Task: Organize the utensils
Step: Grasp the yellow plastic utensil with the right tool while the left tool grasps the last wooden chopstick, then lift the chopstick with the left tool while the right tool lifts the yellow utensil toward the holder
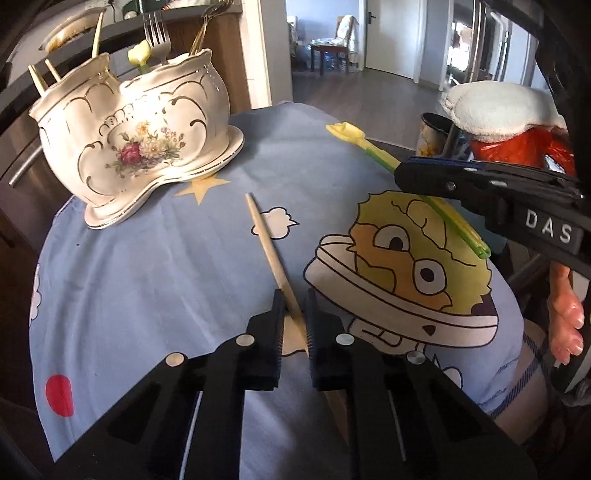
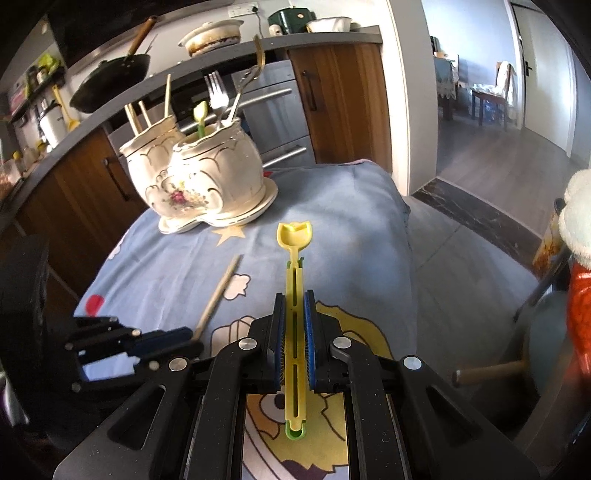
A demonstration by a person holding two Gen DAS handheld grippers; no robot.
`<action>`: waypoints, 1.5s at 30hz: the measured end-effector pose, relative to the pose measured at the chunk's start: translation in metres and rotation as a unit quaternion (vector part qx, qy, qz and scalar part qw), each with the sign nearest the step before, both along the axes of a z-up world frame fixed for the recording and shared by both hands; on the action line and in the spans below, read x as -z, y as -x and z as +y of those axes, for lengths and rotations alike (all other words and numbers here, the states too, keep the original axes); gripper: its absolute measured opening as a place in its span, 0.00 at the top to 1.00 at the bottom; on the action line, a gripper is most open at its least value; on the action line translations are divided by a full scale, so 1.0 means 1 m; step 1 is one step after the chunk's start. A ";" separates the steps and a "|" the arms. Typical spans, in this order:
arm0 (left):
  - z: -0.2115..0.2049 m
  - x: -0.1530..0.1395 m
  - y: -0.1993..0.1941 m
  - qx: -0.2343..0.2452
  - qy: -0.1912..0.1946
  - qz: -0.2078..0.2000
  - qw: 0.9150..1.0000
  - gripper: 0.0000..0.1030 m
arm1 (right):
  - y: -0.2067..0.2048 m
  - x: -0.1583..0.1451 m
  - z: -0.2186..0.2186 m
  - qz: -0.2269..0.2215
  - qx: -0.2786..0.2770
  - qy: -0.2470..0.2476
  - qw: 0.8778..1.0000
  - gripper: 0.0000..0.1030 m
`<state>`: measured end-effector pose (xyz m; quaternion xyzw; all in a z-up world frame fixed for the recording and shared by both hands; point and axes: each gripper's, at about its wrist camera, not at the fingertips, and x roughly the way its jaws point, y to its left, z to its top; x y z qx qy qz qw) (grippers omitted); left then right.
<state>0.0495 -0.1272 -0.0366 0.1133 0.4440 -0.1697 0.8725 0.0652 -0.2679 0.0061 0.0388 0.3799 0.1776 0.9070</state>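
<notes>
In the left wrist view, a white holder (image 1: 136, 147) with gold lines and a flower print stands on the blue cloth (image 1: 155, 280), far ahead and to the left of the jaws. Chopsticks (image 1: 38, 79), a fork (image 1: 159, 35) and a yellow tulip spoon (image 1: 140, 53) stand in it. A wooden chopstick (image 1: 271, 254) lies on the cloth and runs back between the fingers of the left gripper (image 1: 295, 301). The jaws are close on both sides of it, but I cannot tell whether they press it. To the right, the right gripper (image 1: 406, 173) holds a second yellow spoon (image 1: 349, 133).

In the right wrist view, the holder (image 2: 207, 181) is ahead and left of the jaws. The spoon (image 2: 294, 236) points straight forward, above the cloth (image 2: 340, 221). The right gripper (image 2: 294, 295) is clamped on its slotted handle. The chopstick (image 2: 218, 295) lies left of the jaws, with the left gripper (image 2: 192, 341) at its near end.
</notes>
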 end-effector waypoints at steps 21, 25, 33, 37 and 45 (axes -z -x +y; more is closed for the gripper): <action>0.088 -0.009 -0.001 0.023 -0.025 0.056 0.998 0.94 | -0.008 0.022 0.037 0.071 -0.089 0.133 0.985 0.73; 0.089 -0.005 0.000 0.019 -0.021 0.057 0.998 0.93 | -0.008 0.023 0.040 0.073 -0.092 0.136 0.984 0.71; 0.092 -0.005 0.001 0.008 0.000 0.052 0.999 0.93 | -0.011 0.025 0.043 0.072 -0.094 0.132 0.984 0.89; 0.097 -0.008 0.005 0.013 0.005 0.047 0.999 0.94 | -0.011 0.021 0.045 0.062 -0.091 0.131 0.985 0.89; 0.111 -0.038 0.007 0.020 0.030 0.001 0.999 0.94 | -0.008 -0.013 0.050 -0.001 -0.094 0.086 0.992 0.89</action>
